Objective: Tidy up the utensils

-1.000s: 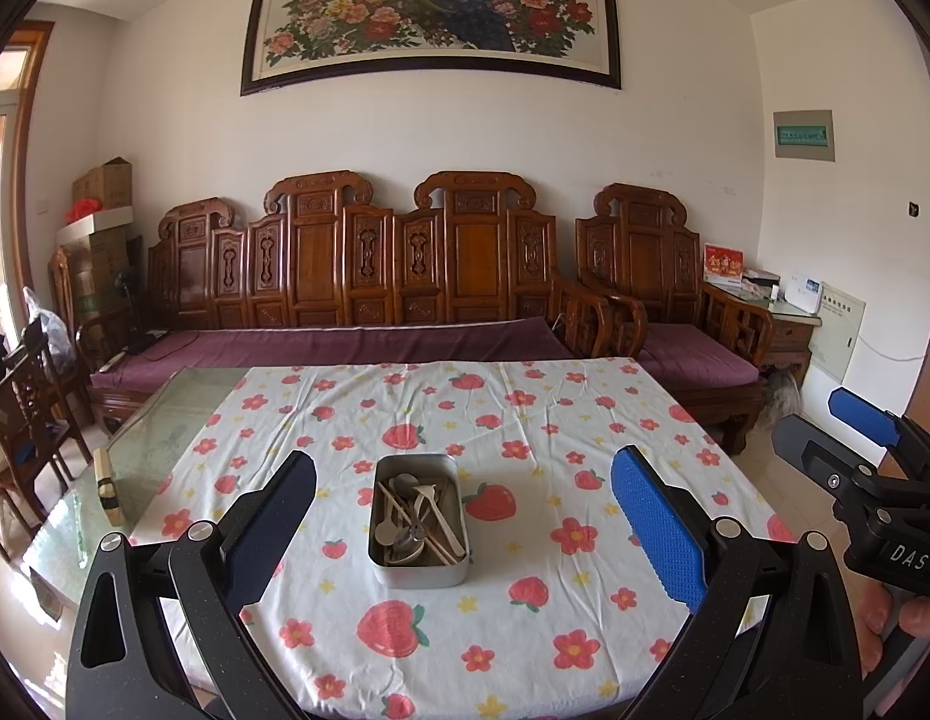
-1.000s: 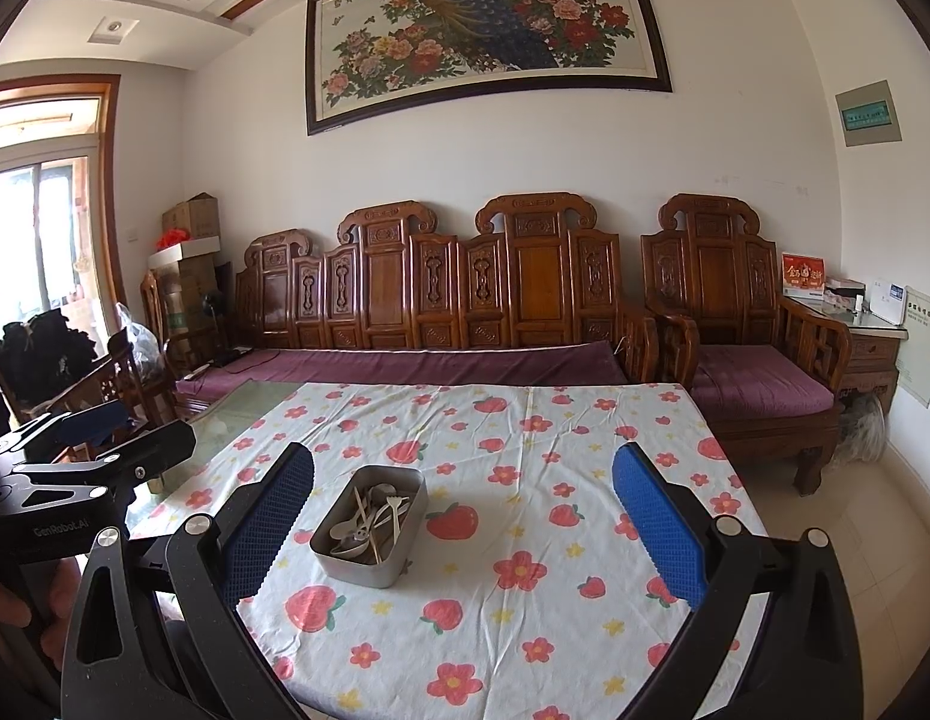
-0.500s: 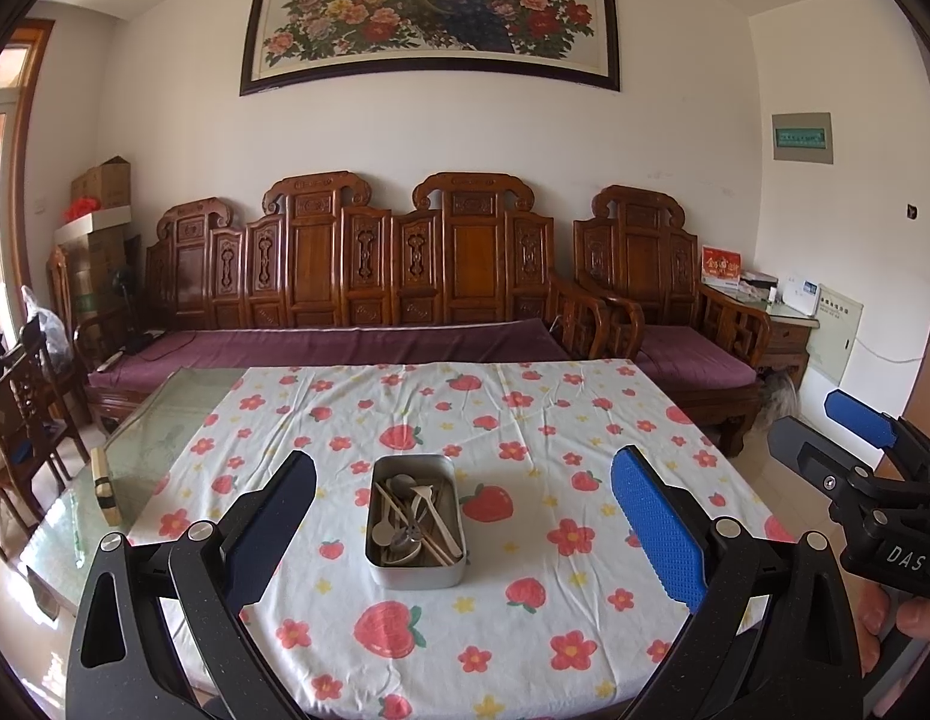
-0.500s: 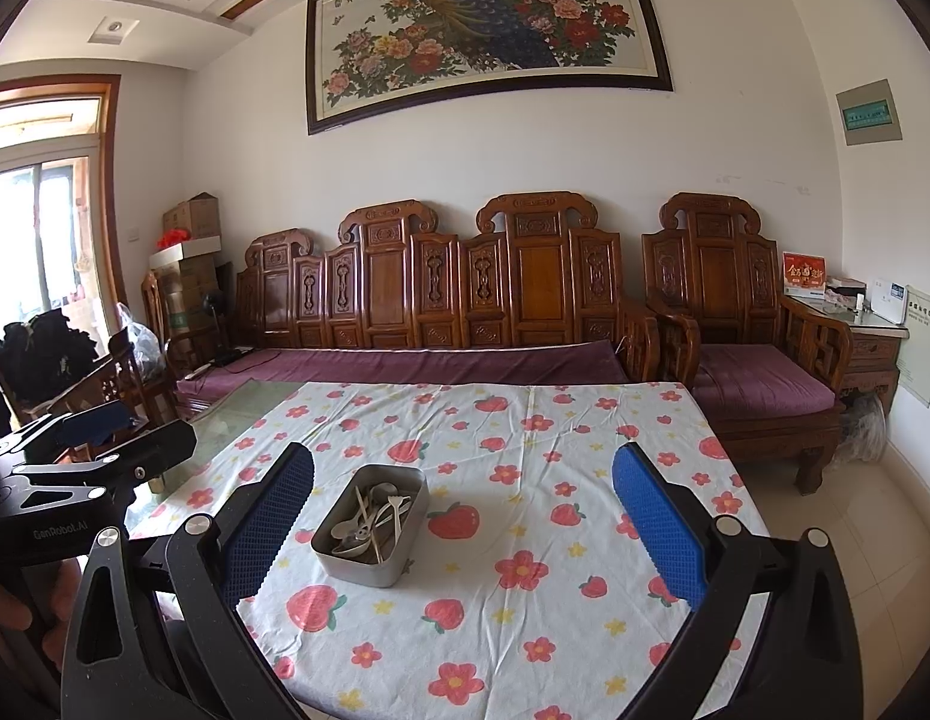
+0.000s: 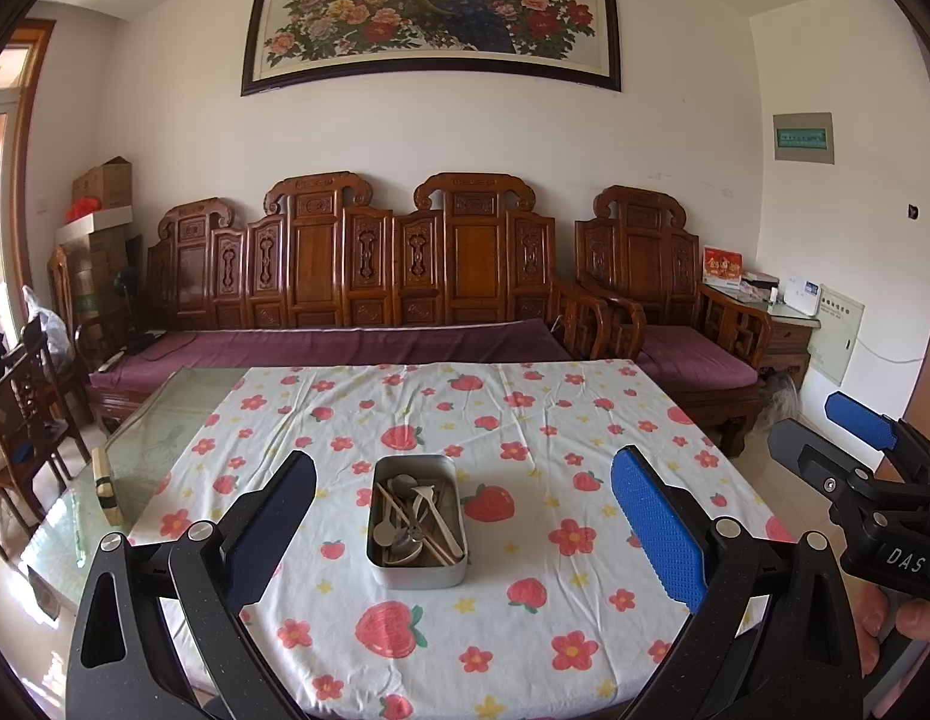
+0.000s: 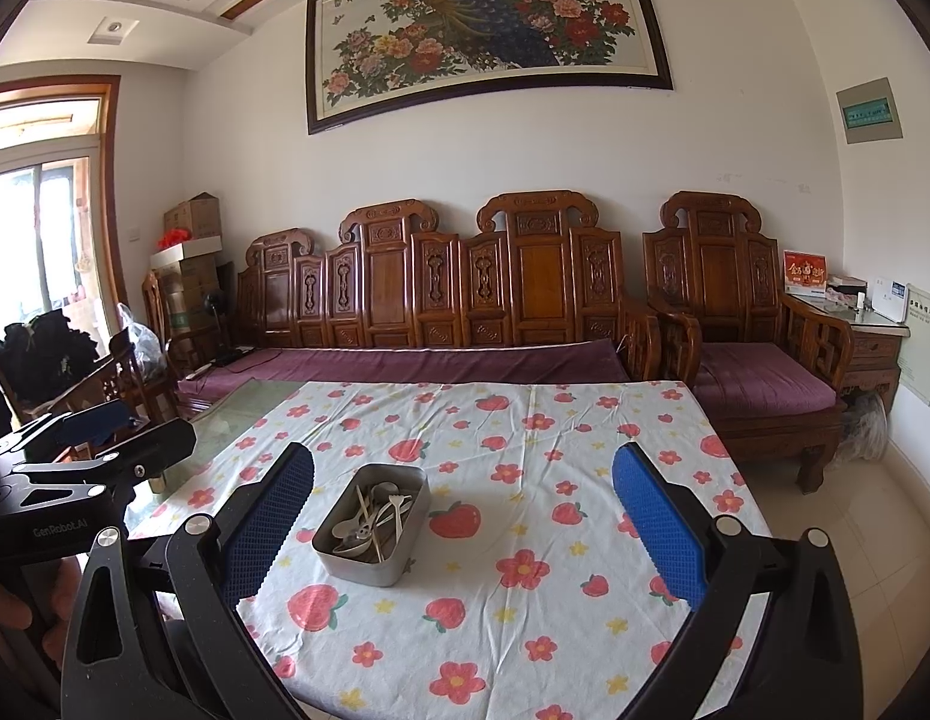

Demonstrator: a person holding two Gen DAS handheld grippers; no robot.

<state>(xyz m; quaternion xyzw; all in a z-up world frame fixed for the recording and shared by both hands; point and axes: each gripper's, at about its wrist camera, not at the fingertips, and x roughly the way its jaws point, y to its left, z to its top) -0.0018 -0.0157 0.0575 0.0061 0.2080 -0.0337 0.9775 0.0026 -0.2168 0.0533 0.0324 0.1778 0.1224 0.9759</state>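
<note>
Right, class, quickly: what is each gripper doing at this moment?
Left gripper: open, holding nothing, above the metal tin of utensils.
Right gripper: open, holding nothing.

Right gripper (image 6: pixel 463 516) is held above the near edge of the table (image 6: pixel 675 408), blue-padded fingers (image 6: pixel 660 531) spread wide with nothing between them. Ahead and slightly left of its centreline sits a grey metal tin (image 6: pixel 375 525) on the strawberry-print tablecloth (image 6: pixel 525 570). The tin holds a loose heap of spoons (image 6: pixel 369 516) and what appear to be chopsticks, not clearly resolved. The left gripper (image 6: pixel 99 432) is at far left, off the cloth, its opening indeterminate.
</note>
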